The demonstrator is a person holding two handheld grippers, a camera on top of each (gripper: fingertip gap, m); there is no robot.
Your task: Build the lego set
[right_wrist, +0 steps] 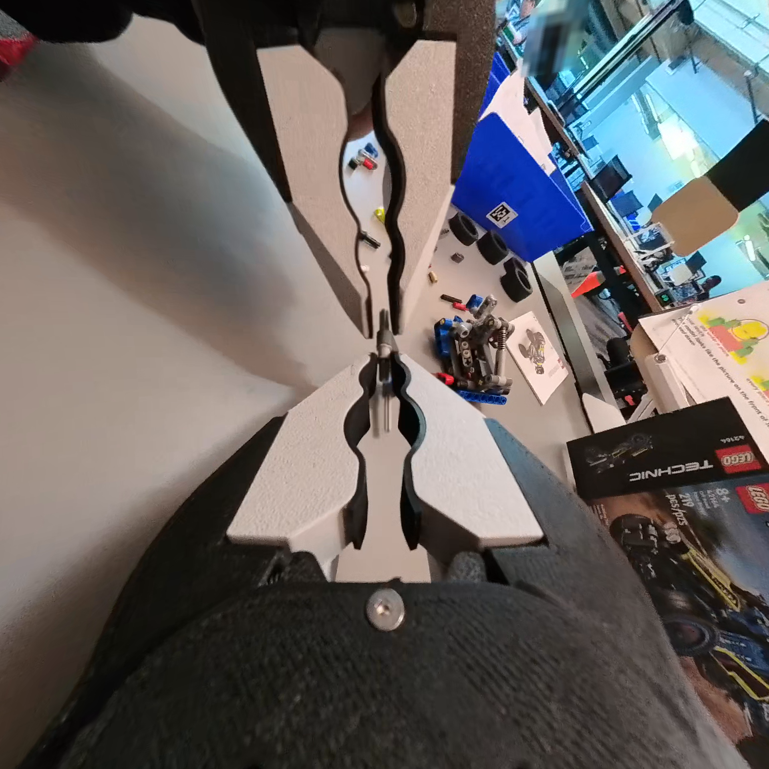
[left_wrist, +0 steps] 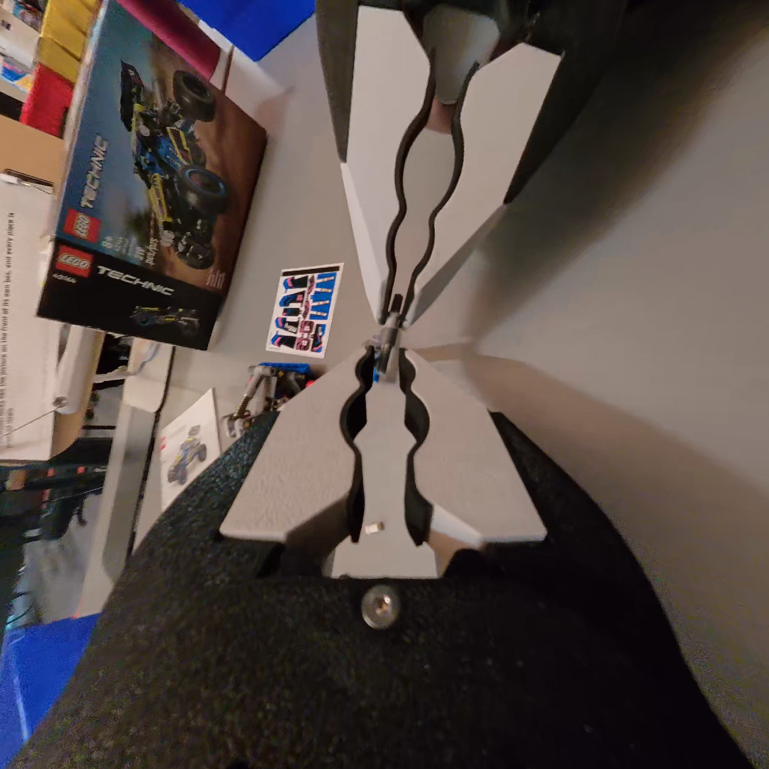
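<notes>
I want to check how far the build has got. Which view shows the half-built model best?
The right wrist view: the half-built model lies in the open on the table, with its grey beams, blue parts and spring clear. In the left wrist view the left gripper hides most of it.

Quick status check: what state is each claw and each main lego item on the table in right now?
Left claw: shut on small grey part.
Right claw: shut on the same part, tip to tip with the left.
Half-built model: unfinished, lying on table.
Tyres: loose, unmounted.
Sticker sheet: flat, unused.
Box: closed.
</notes>
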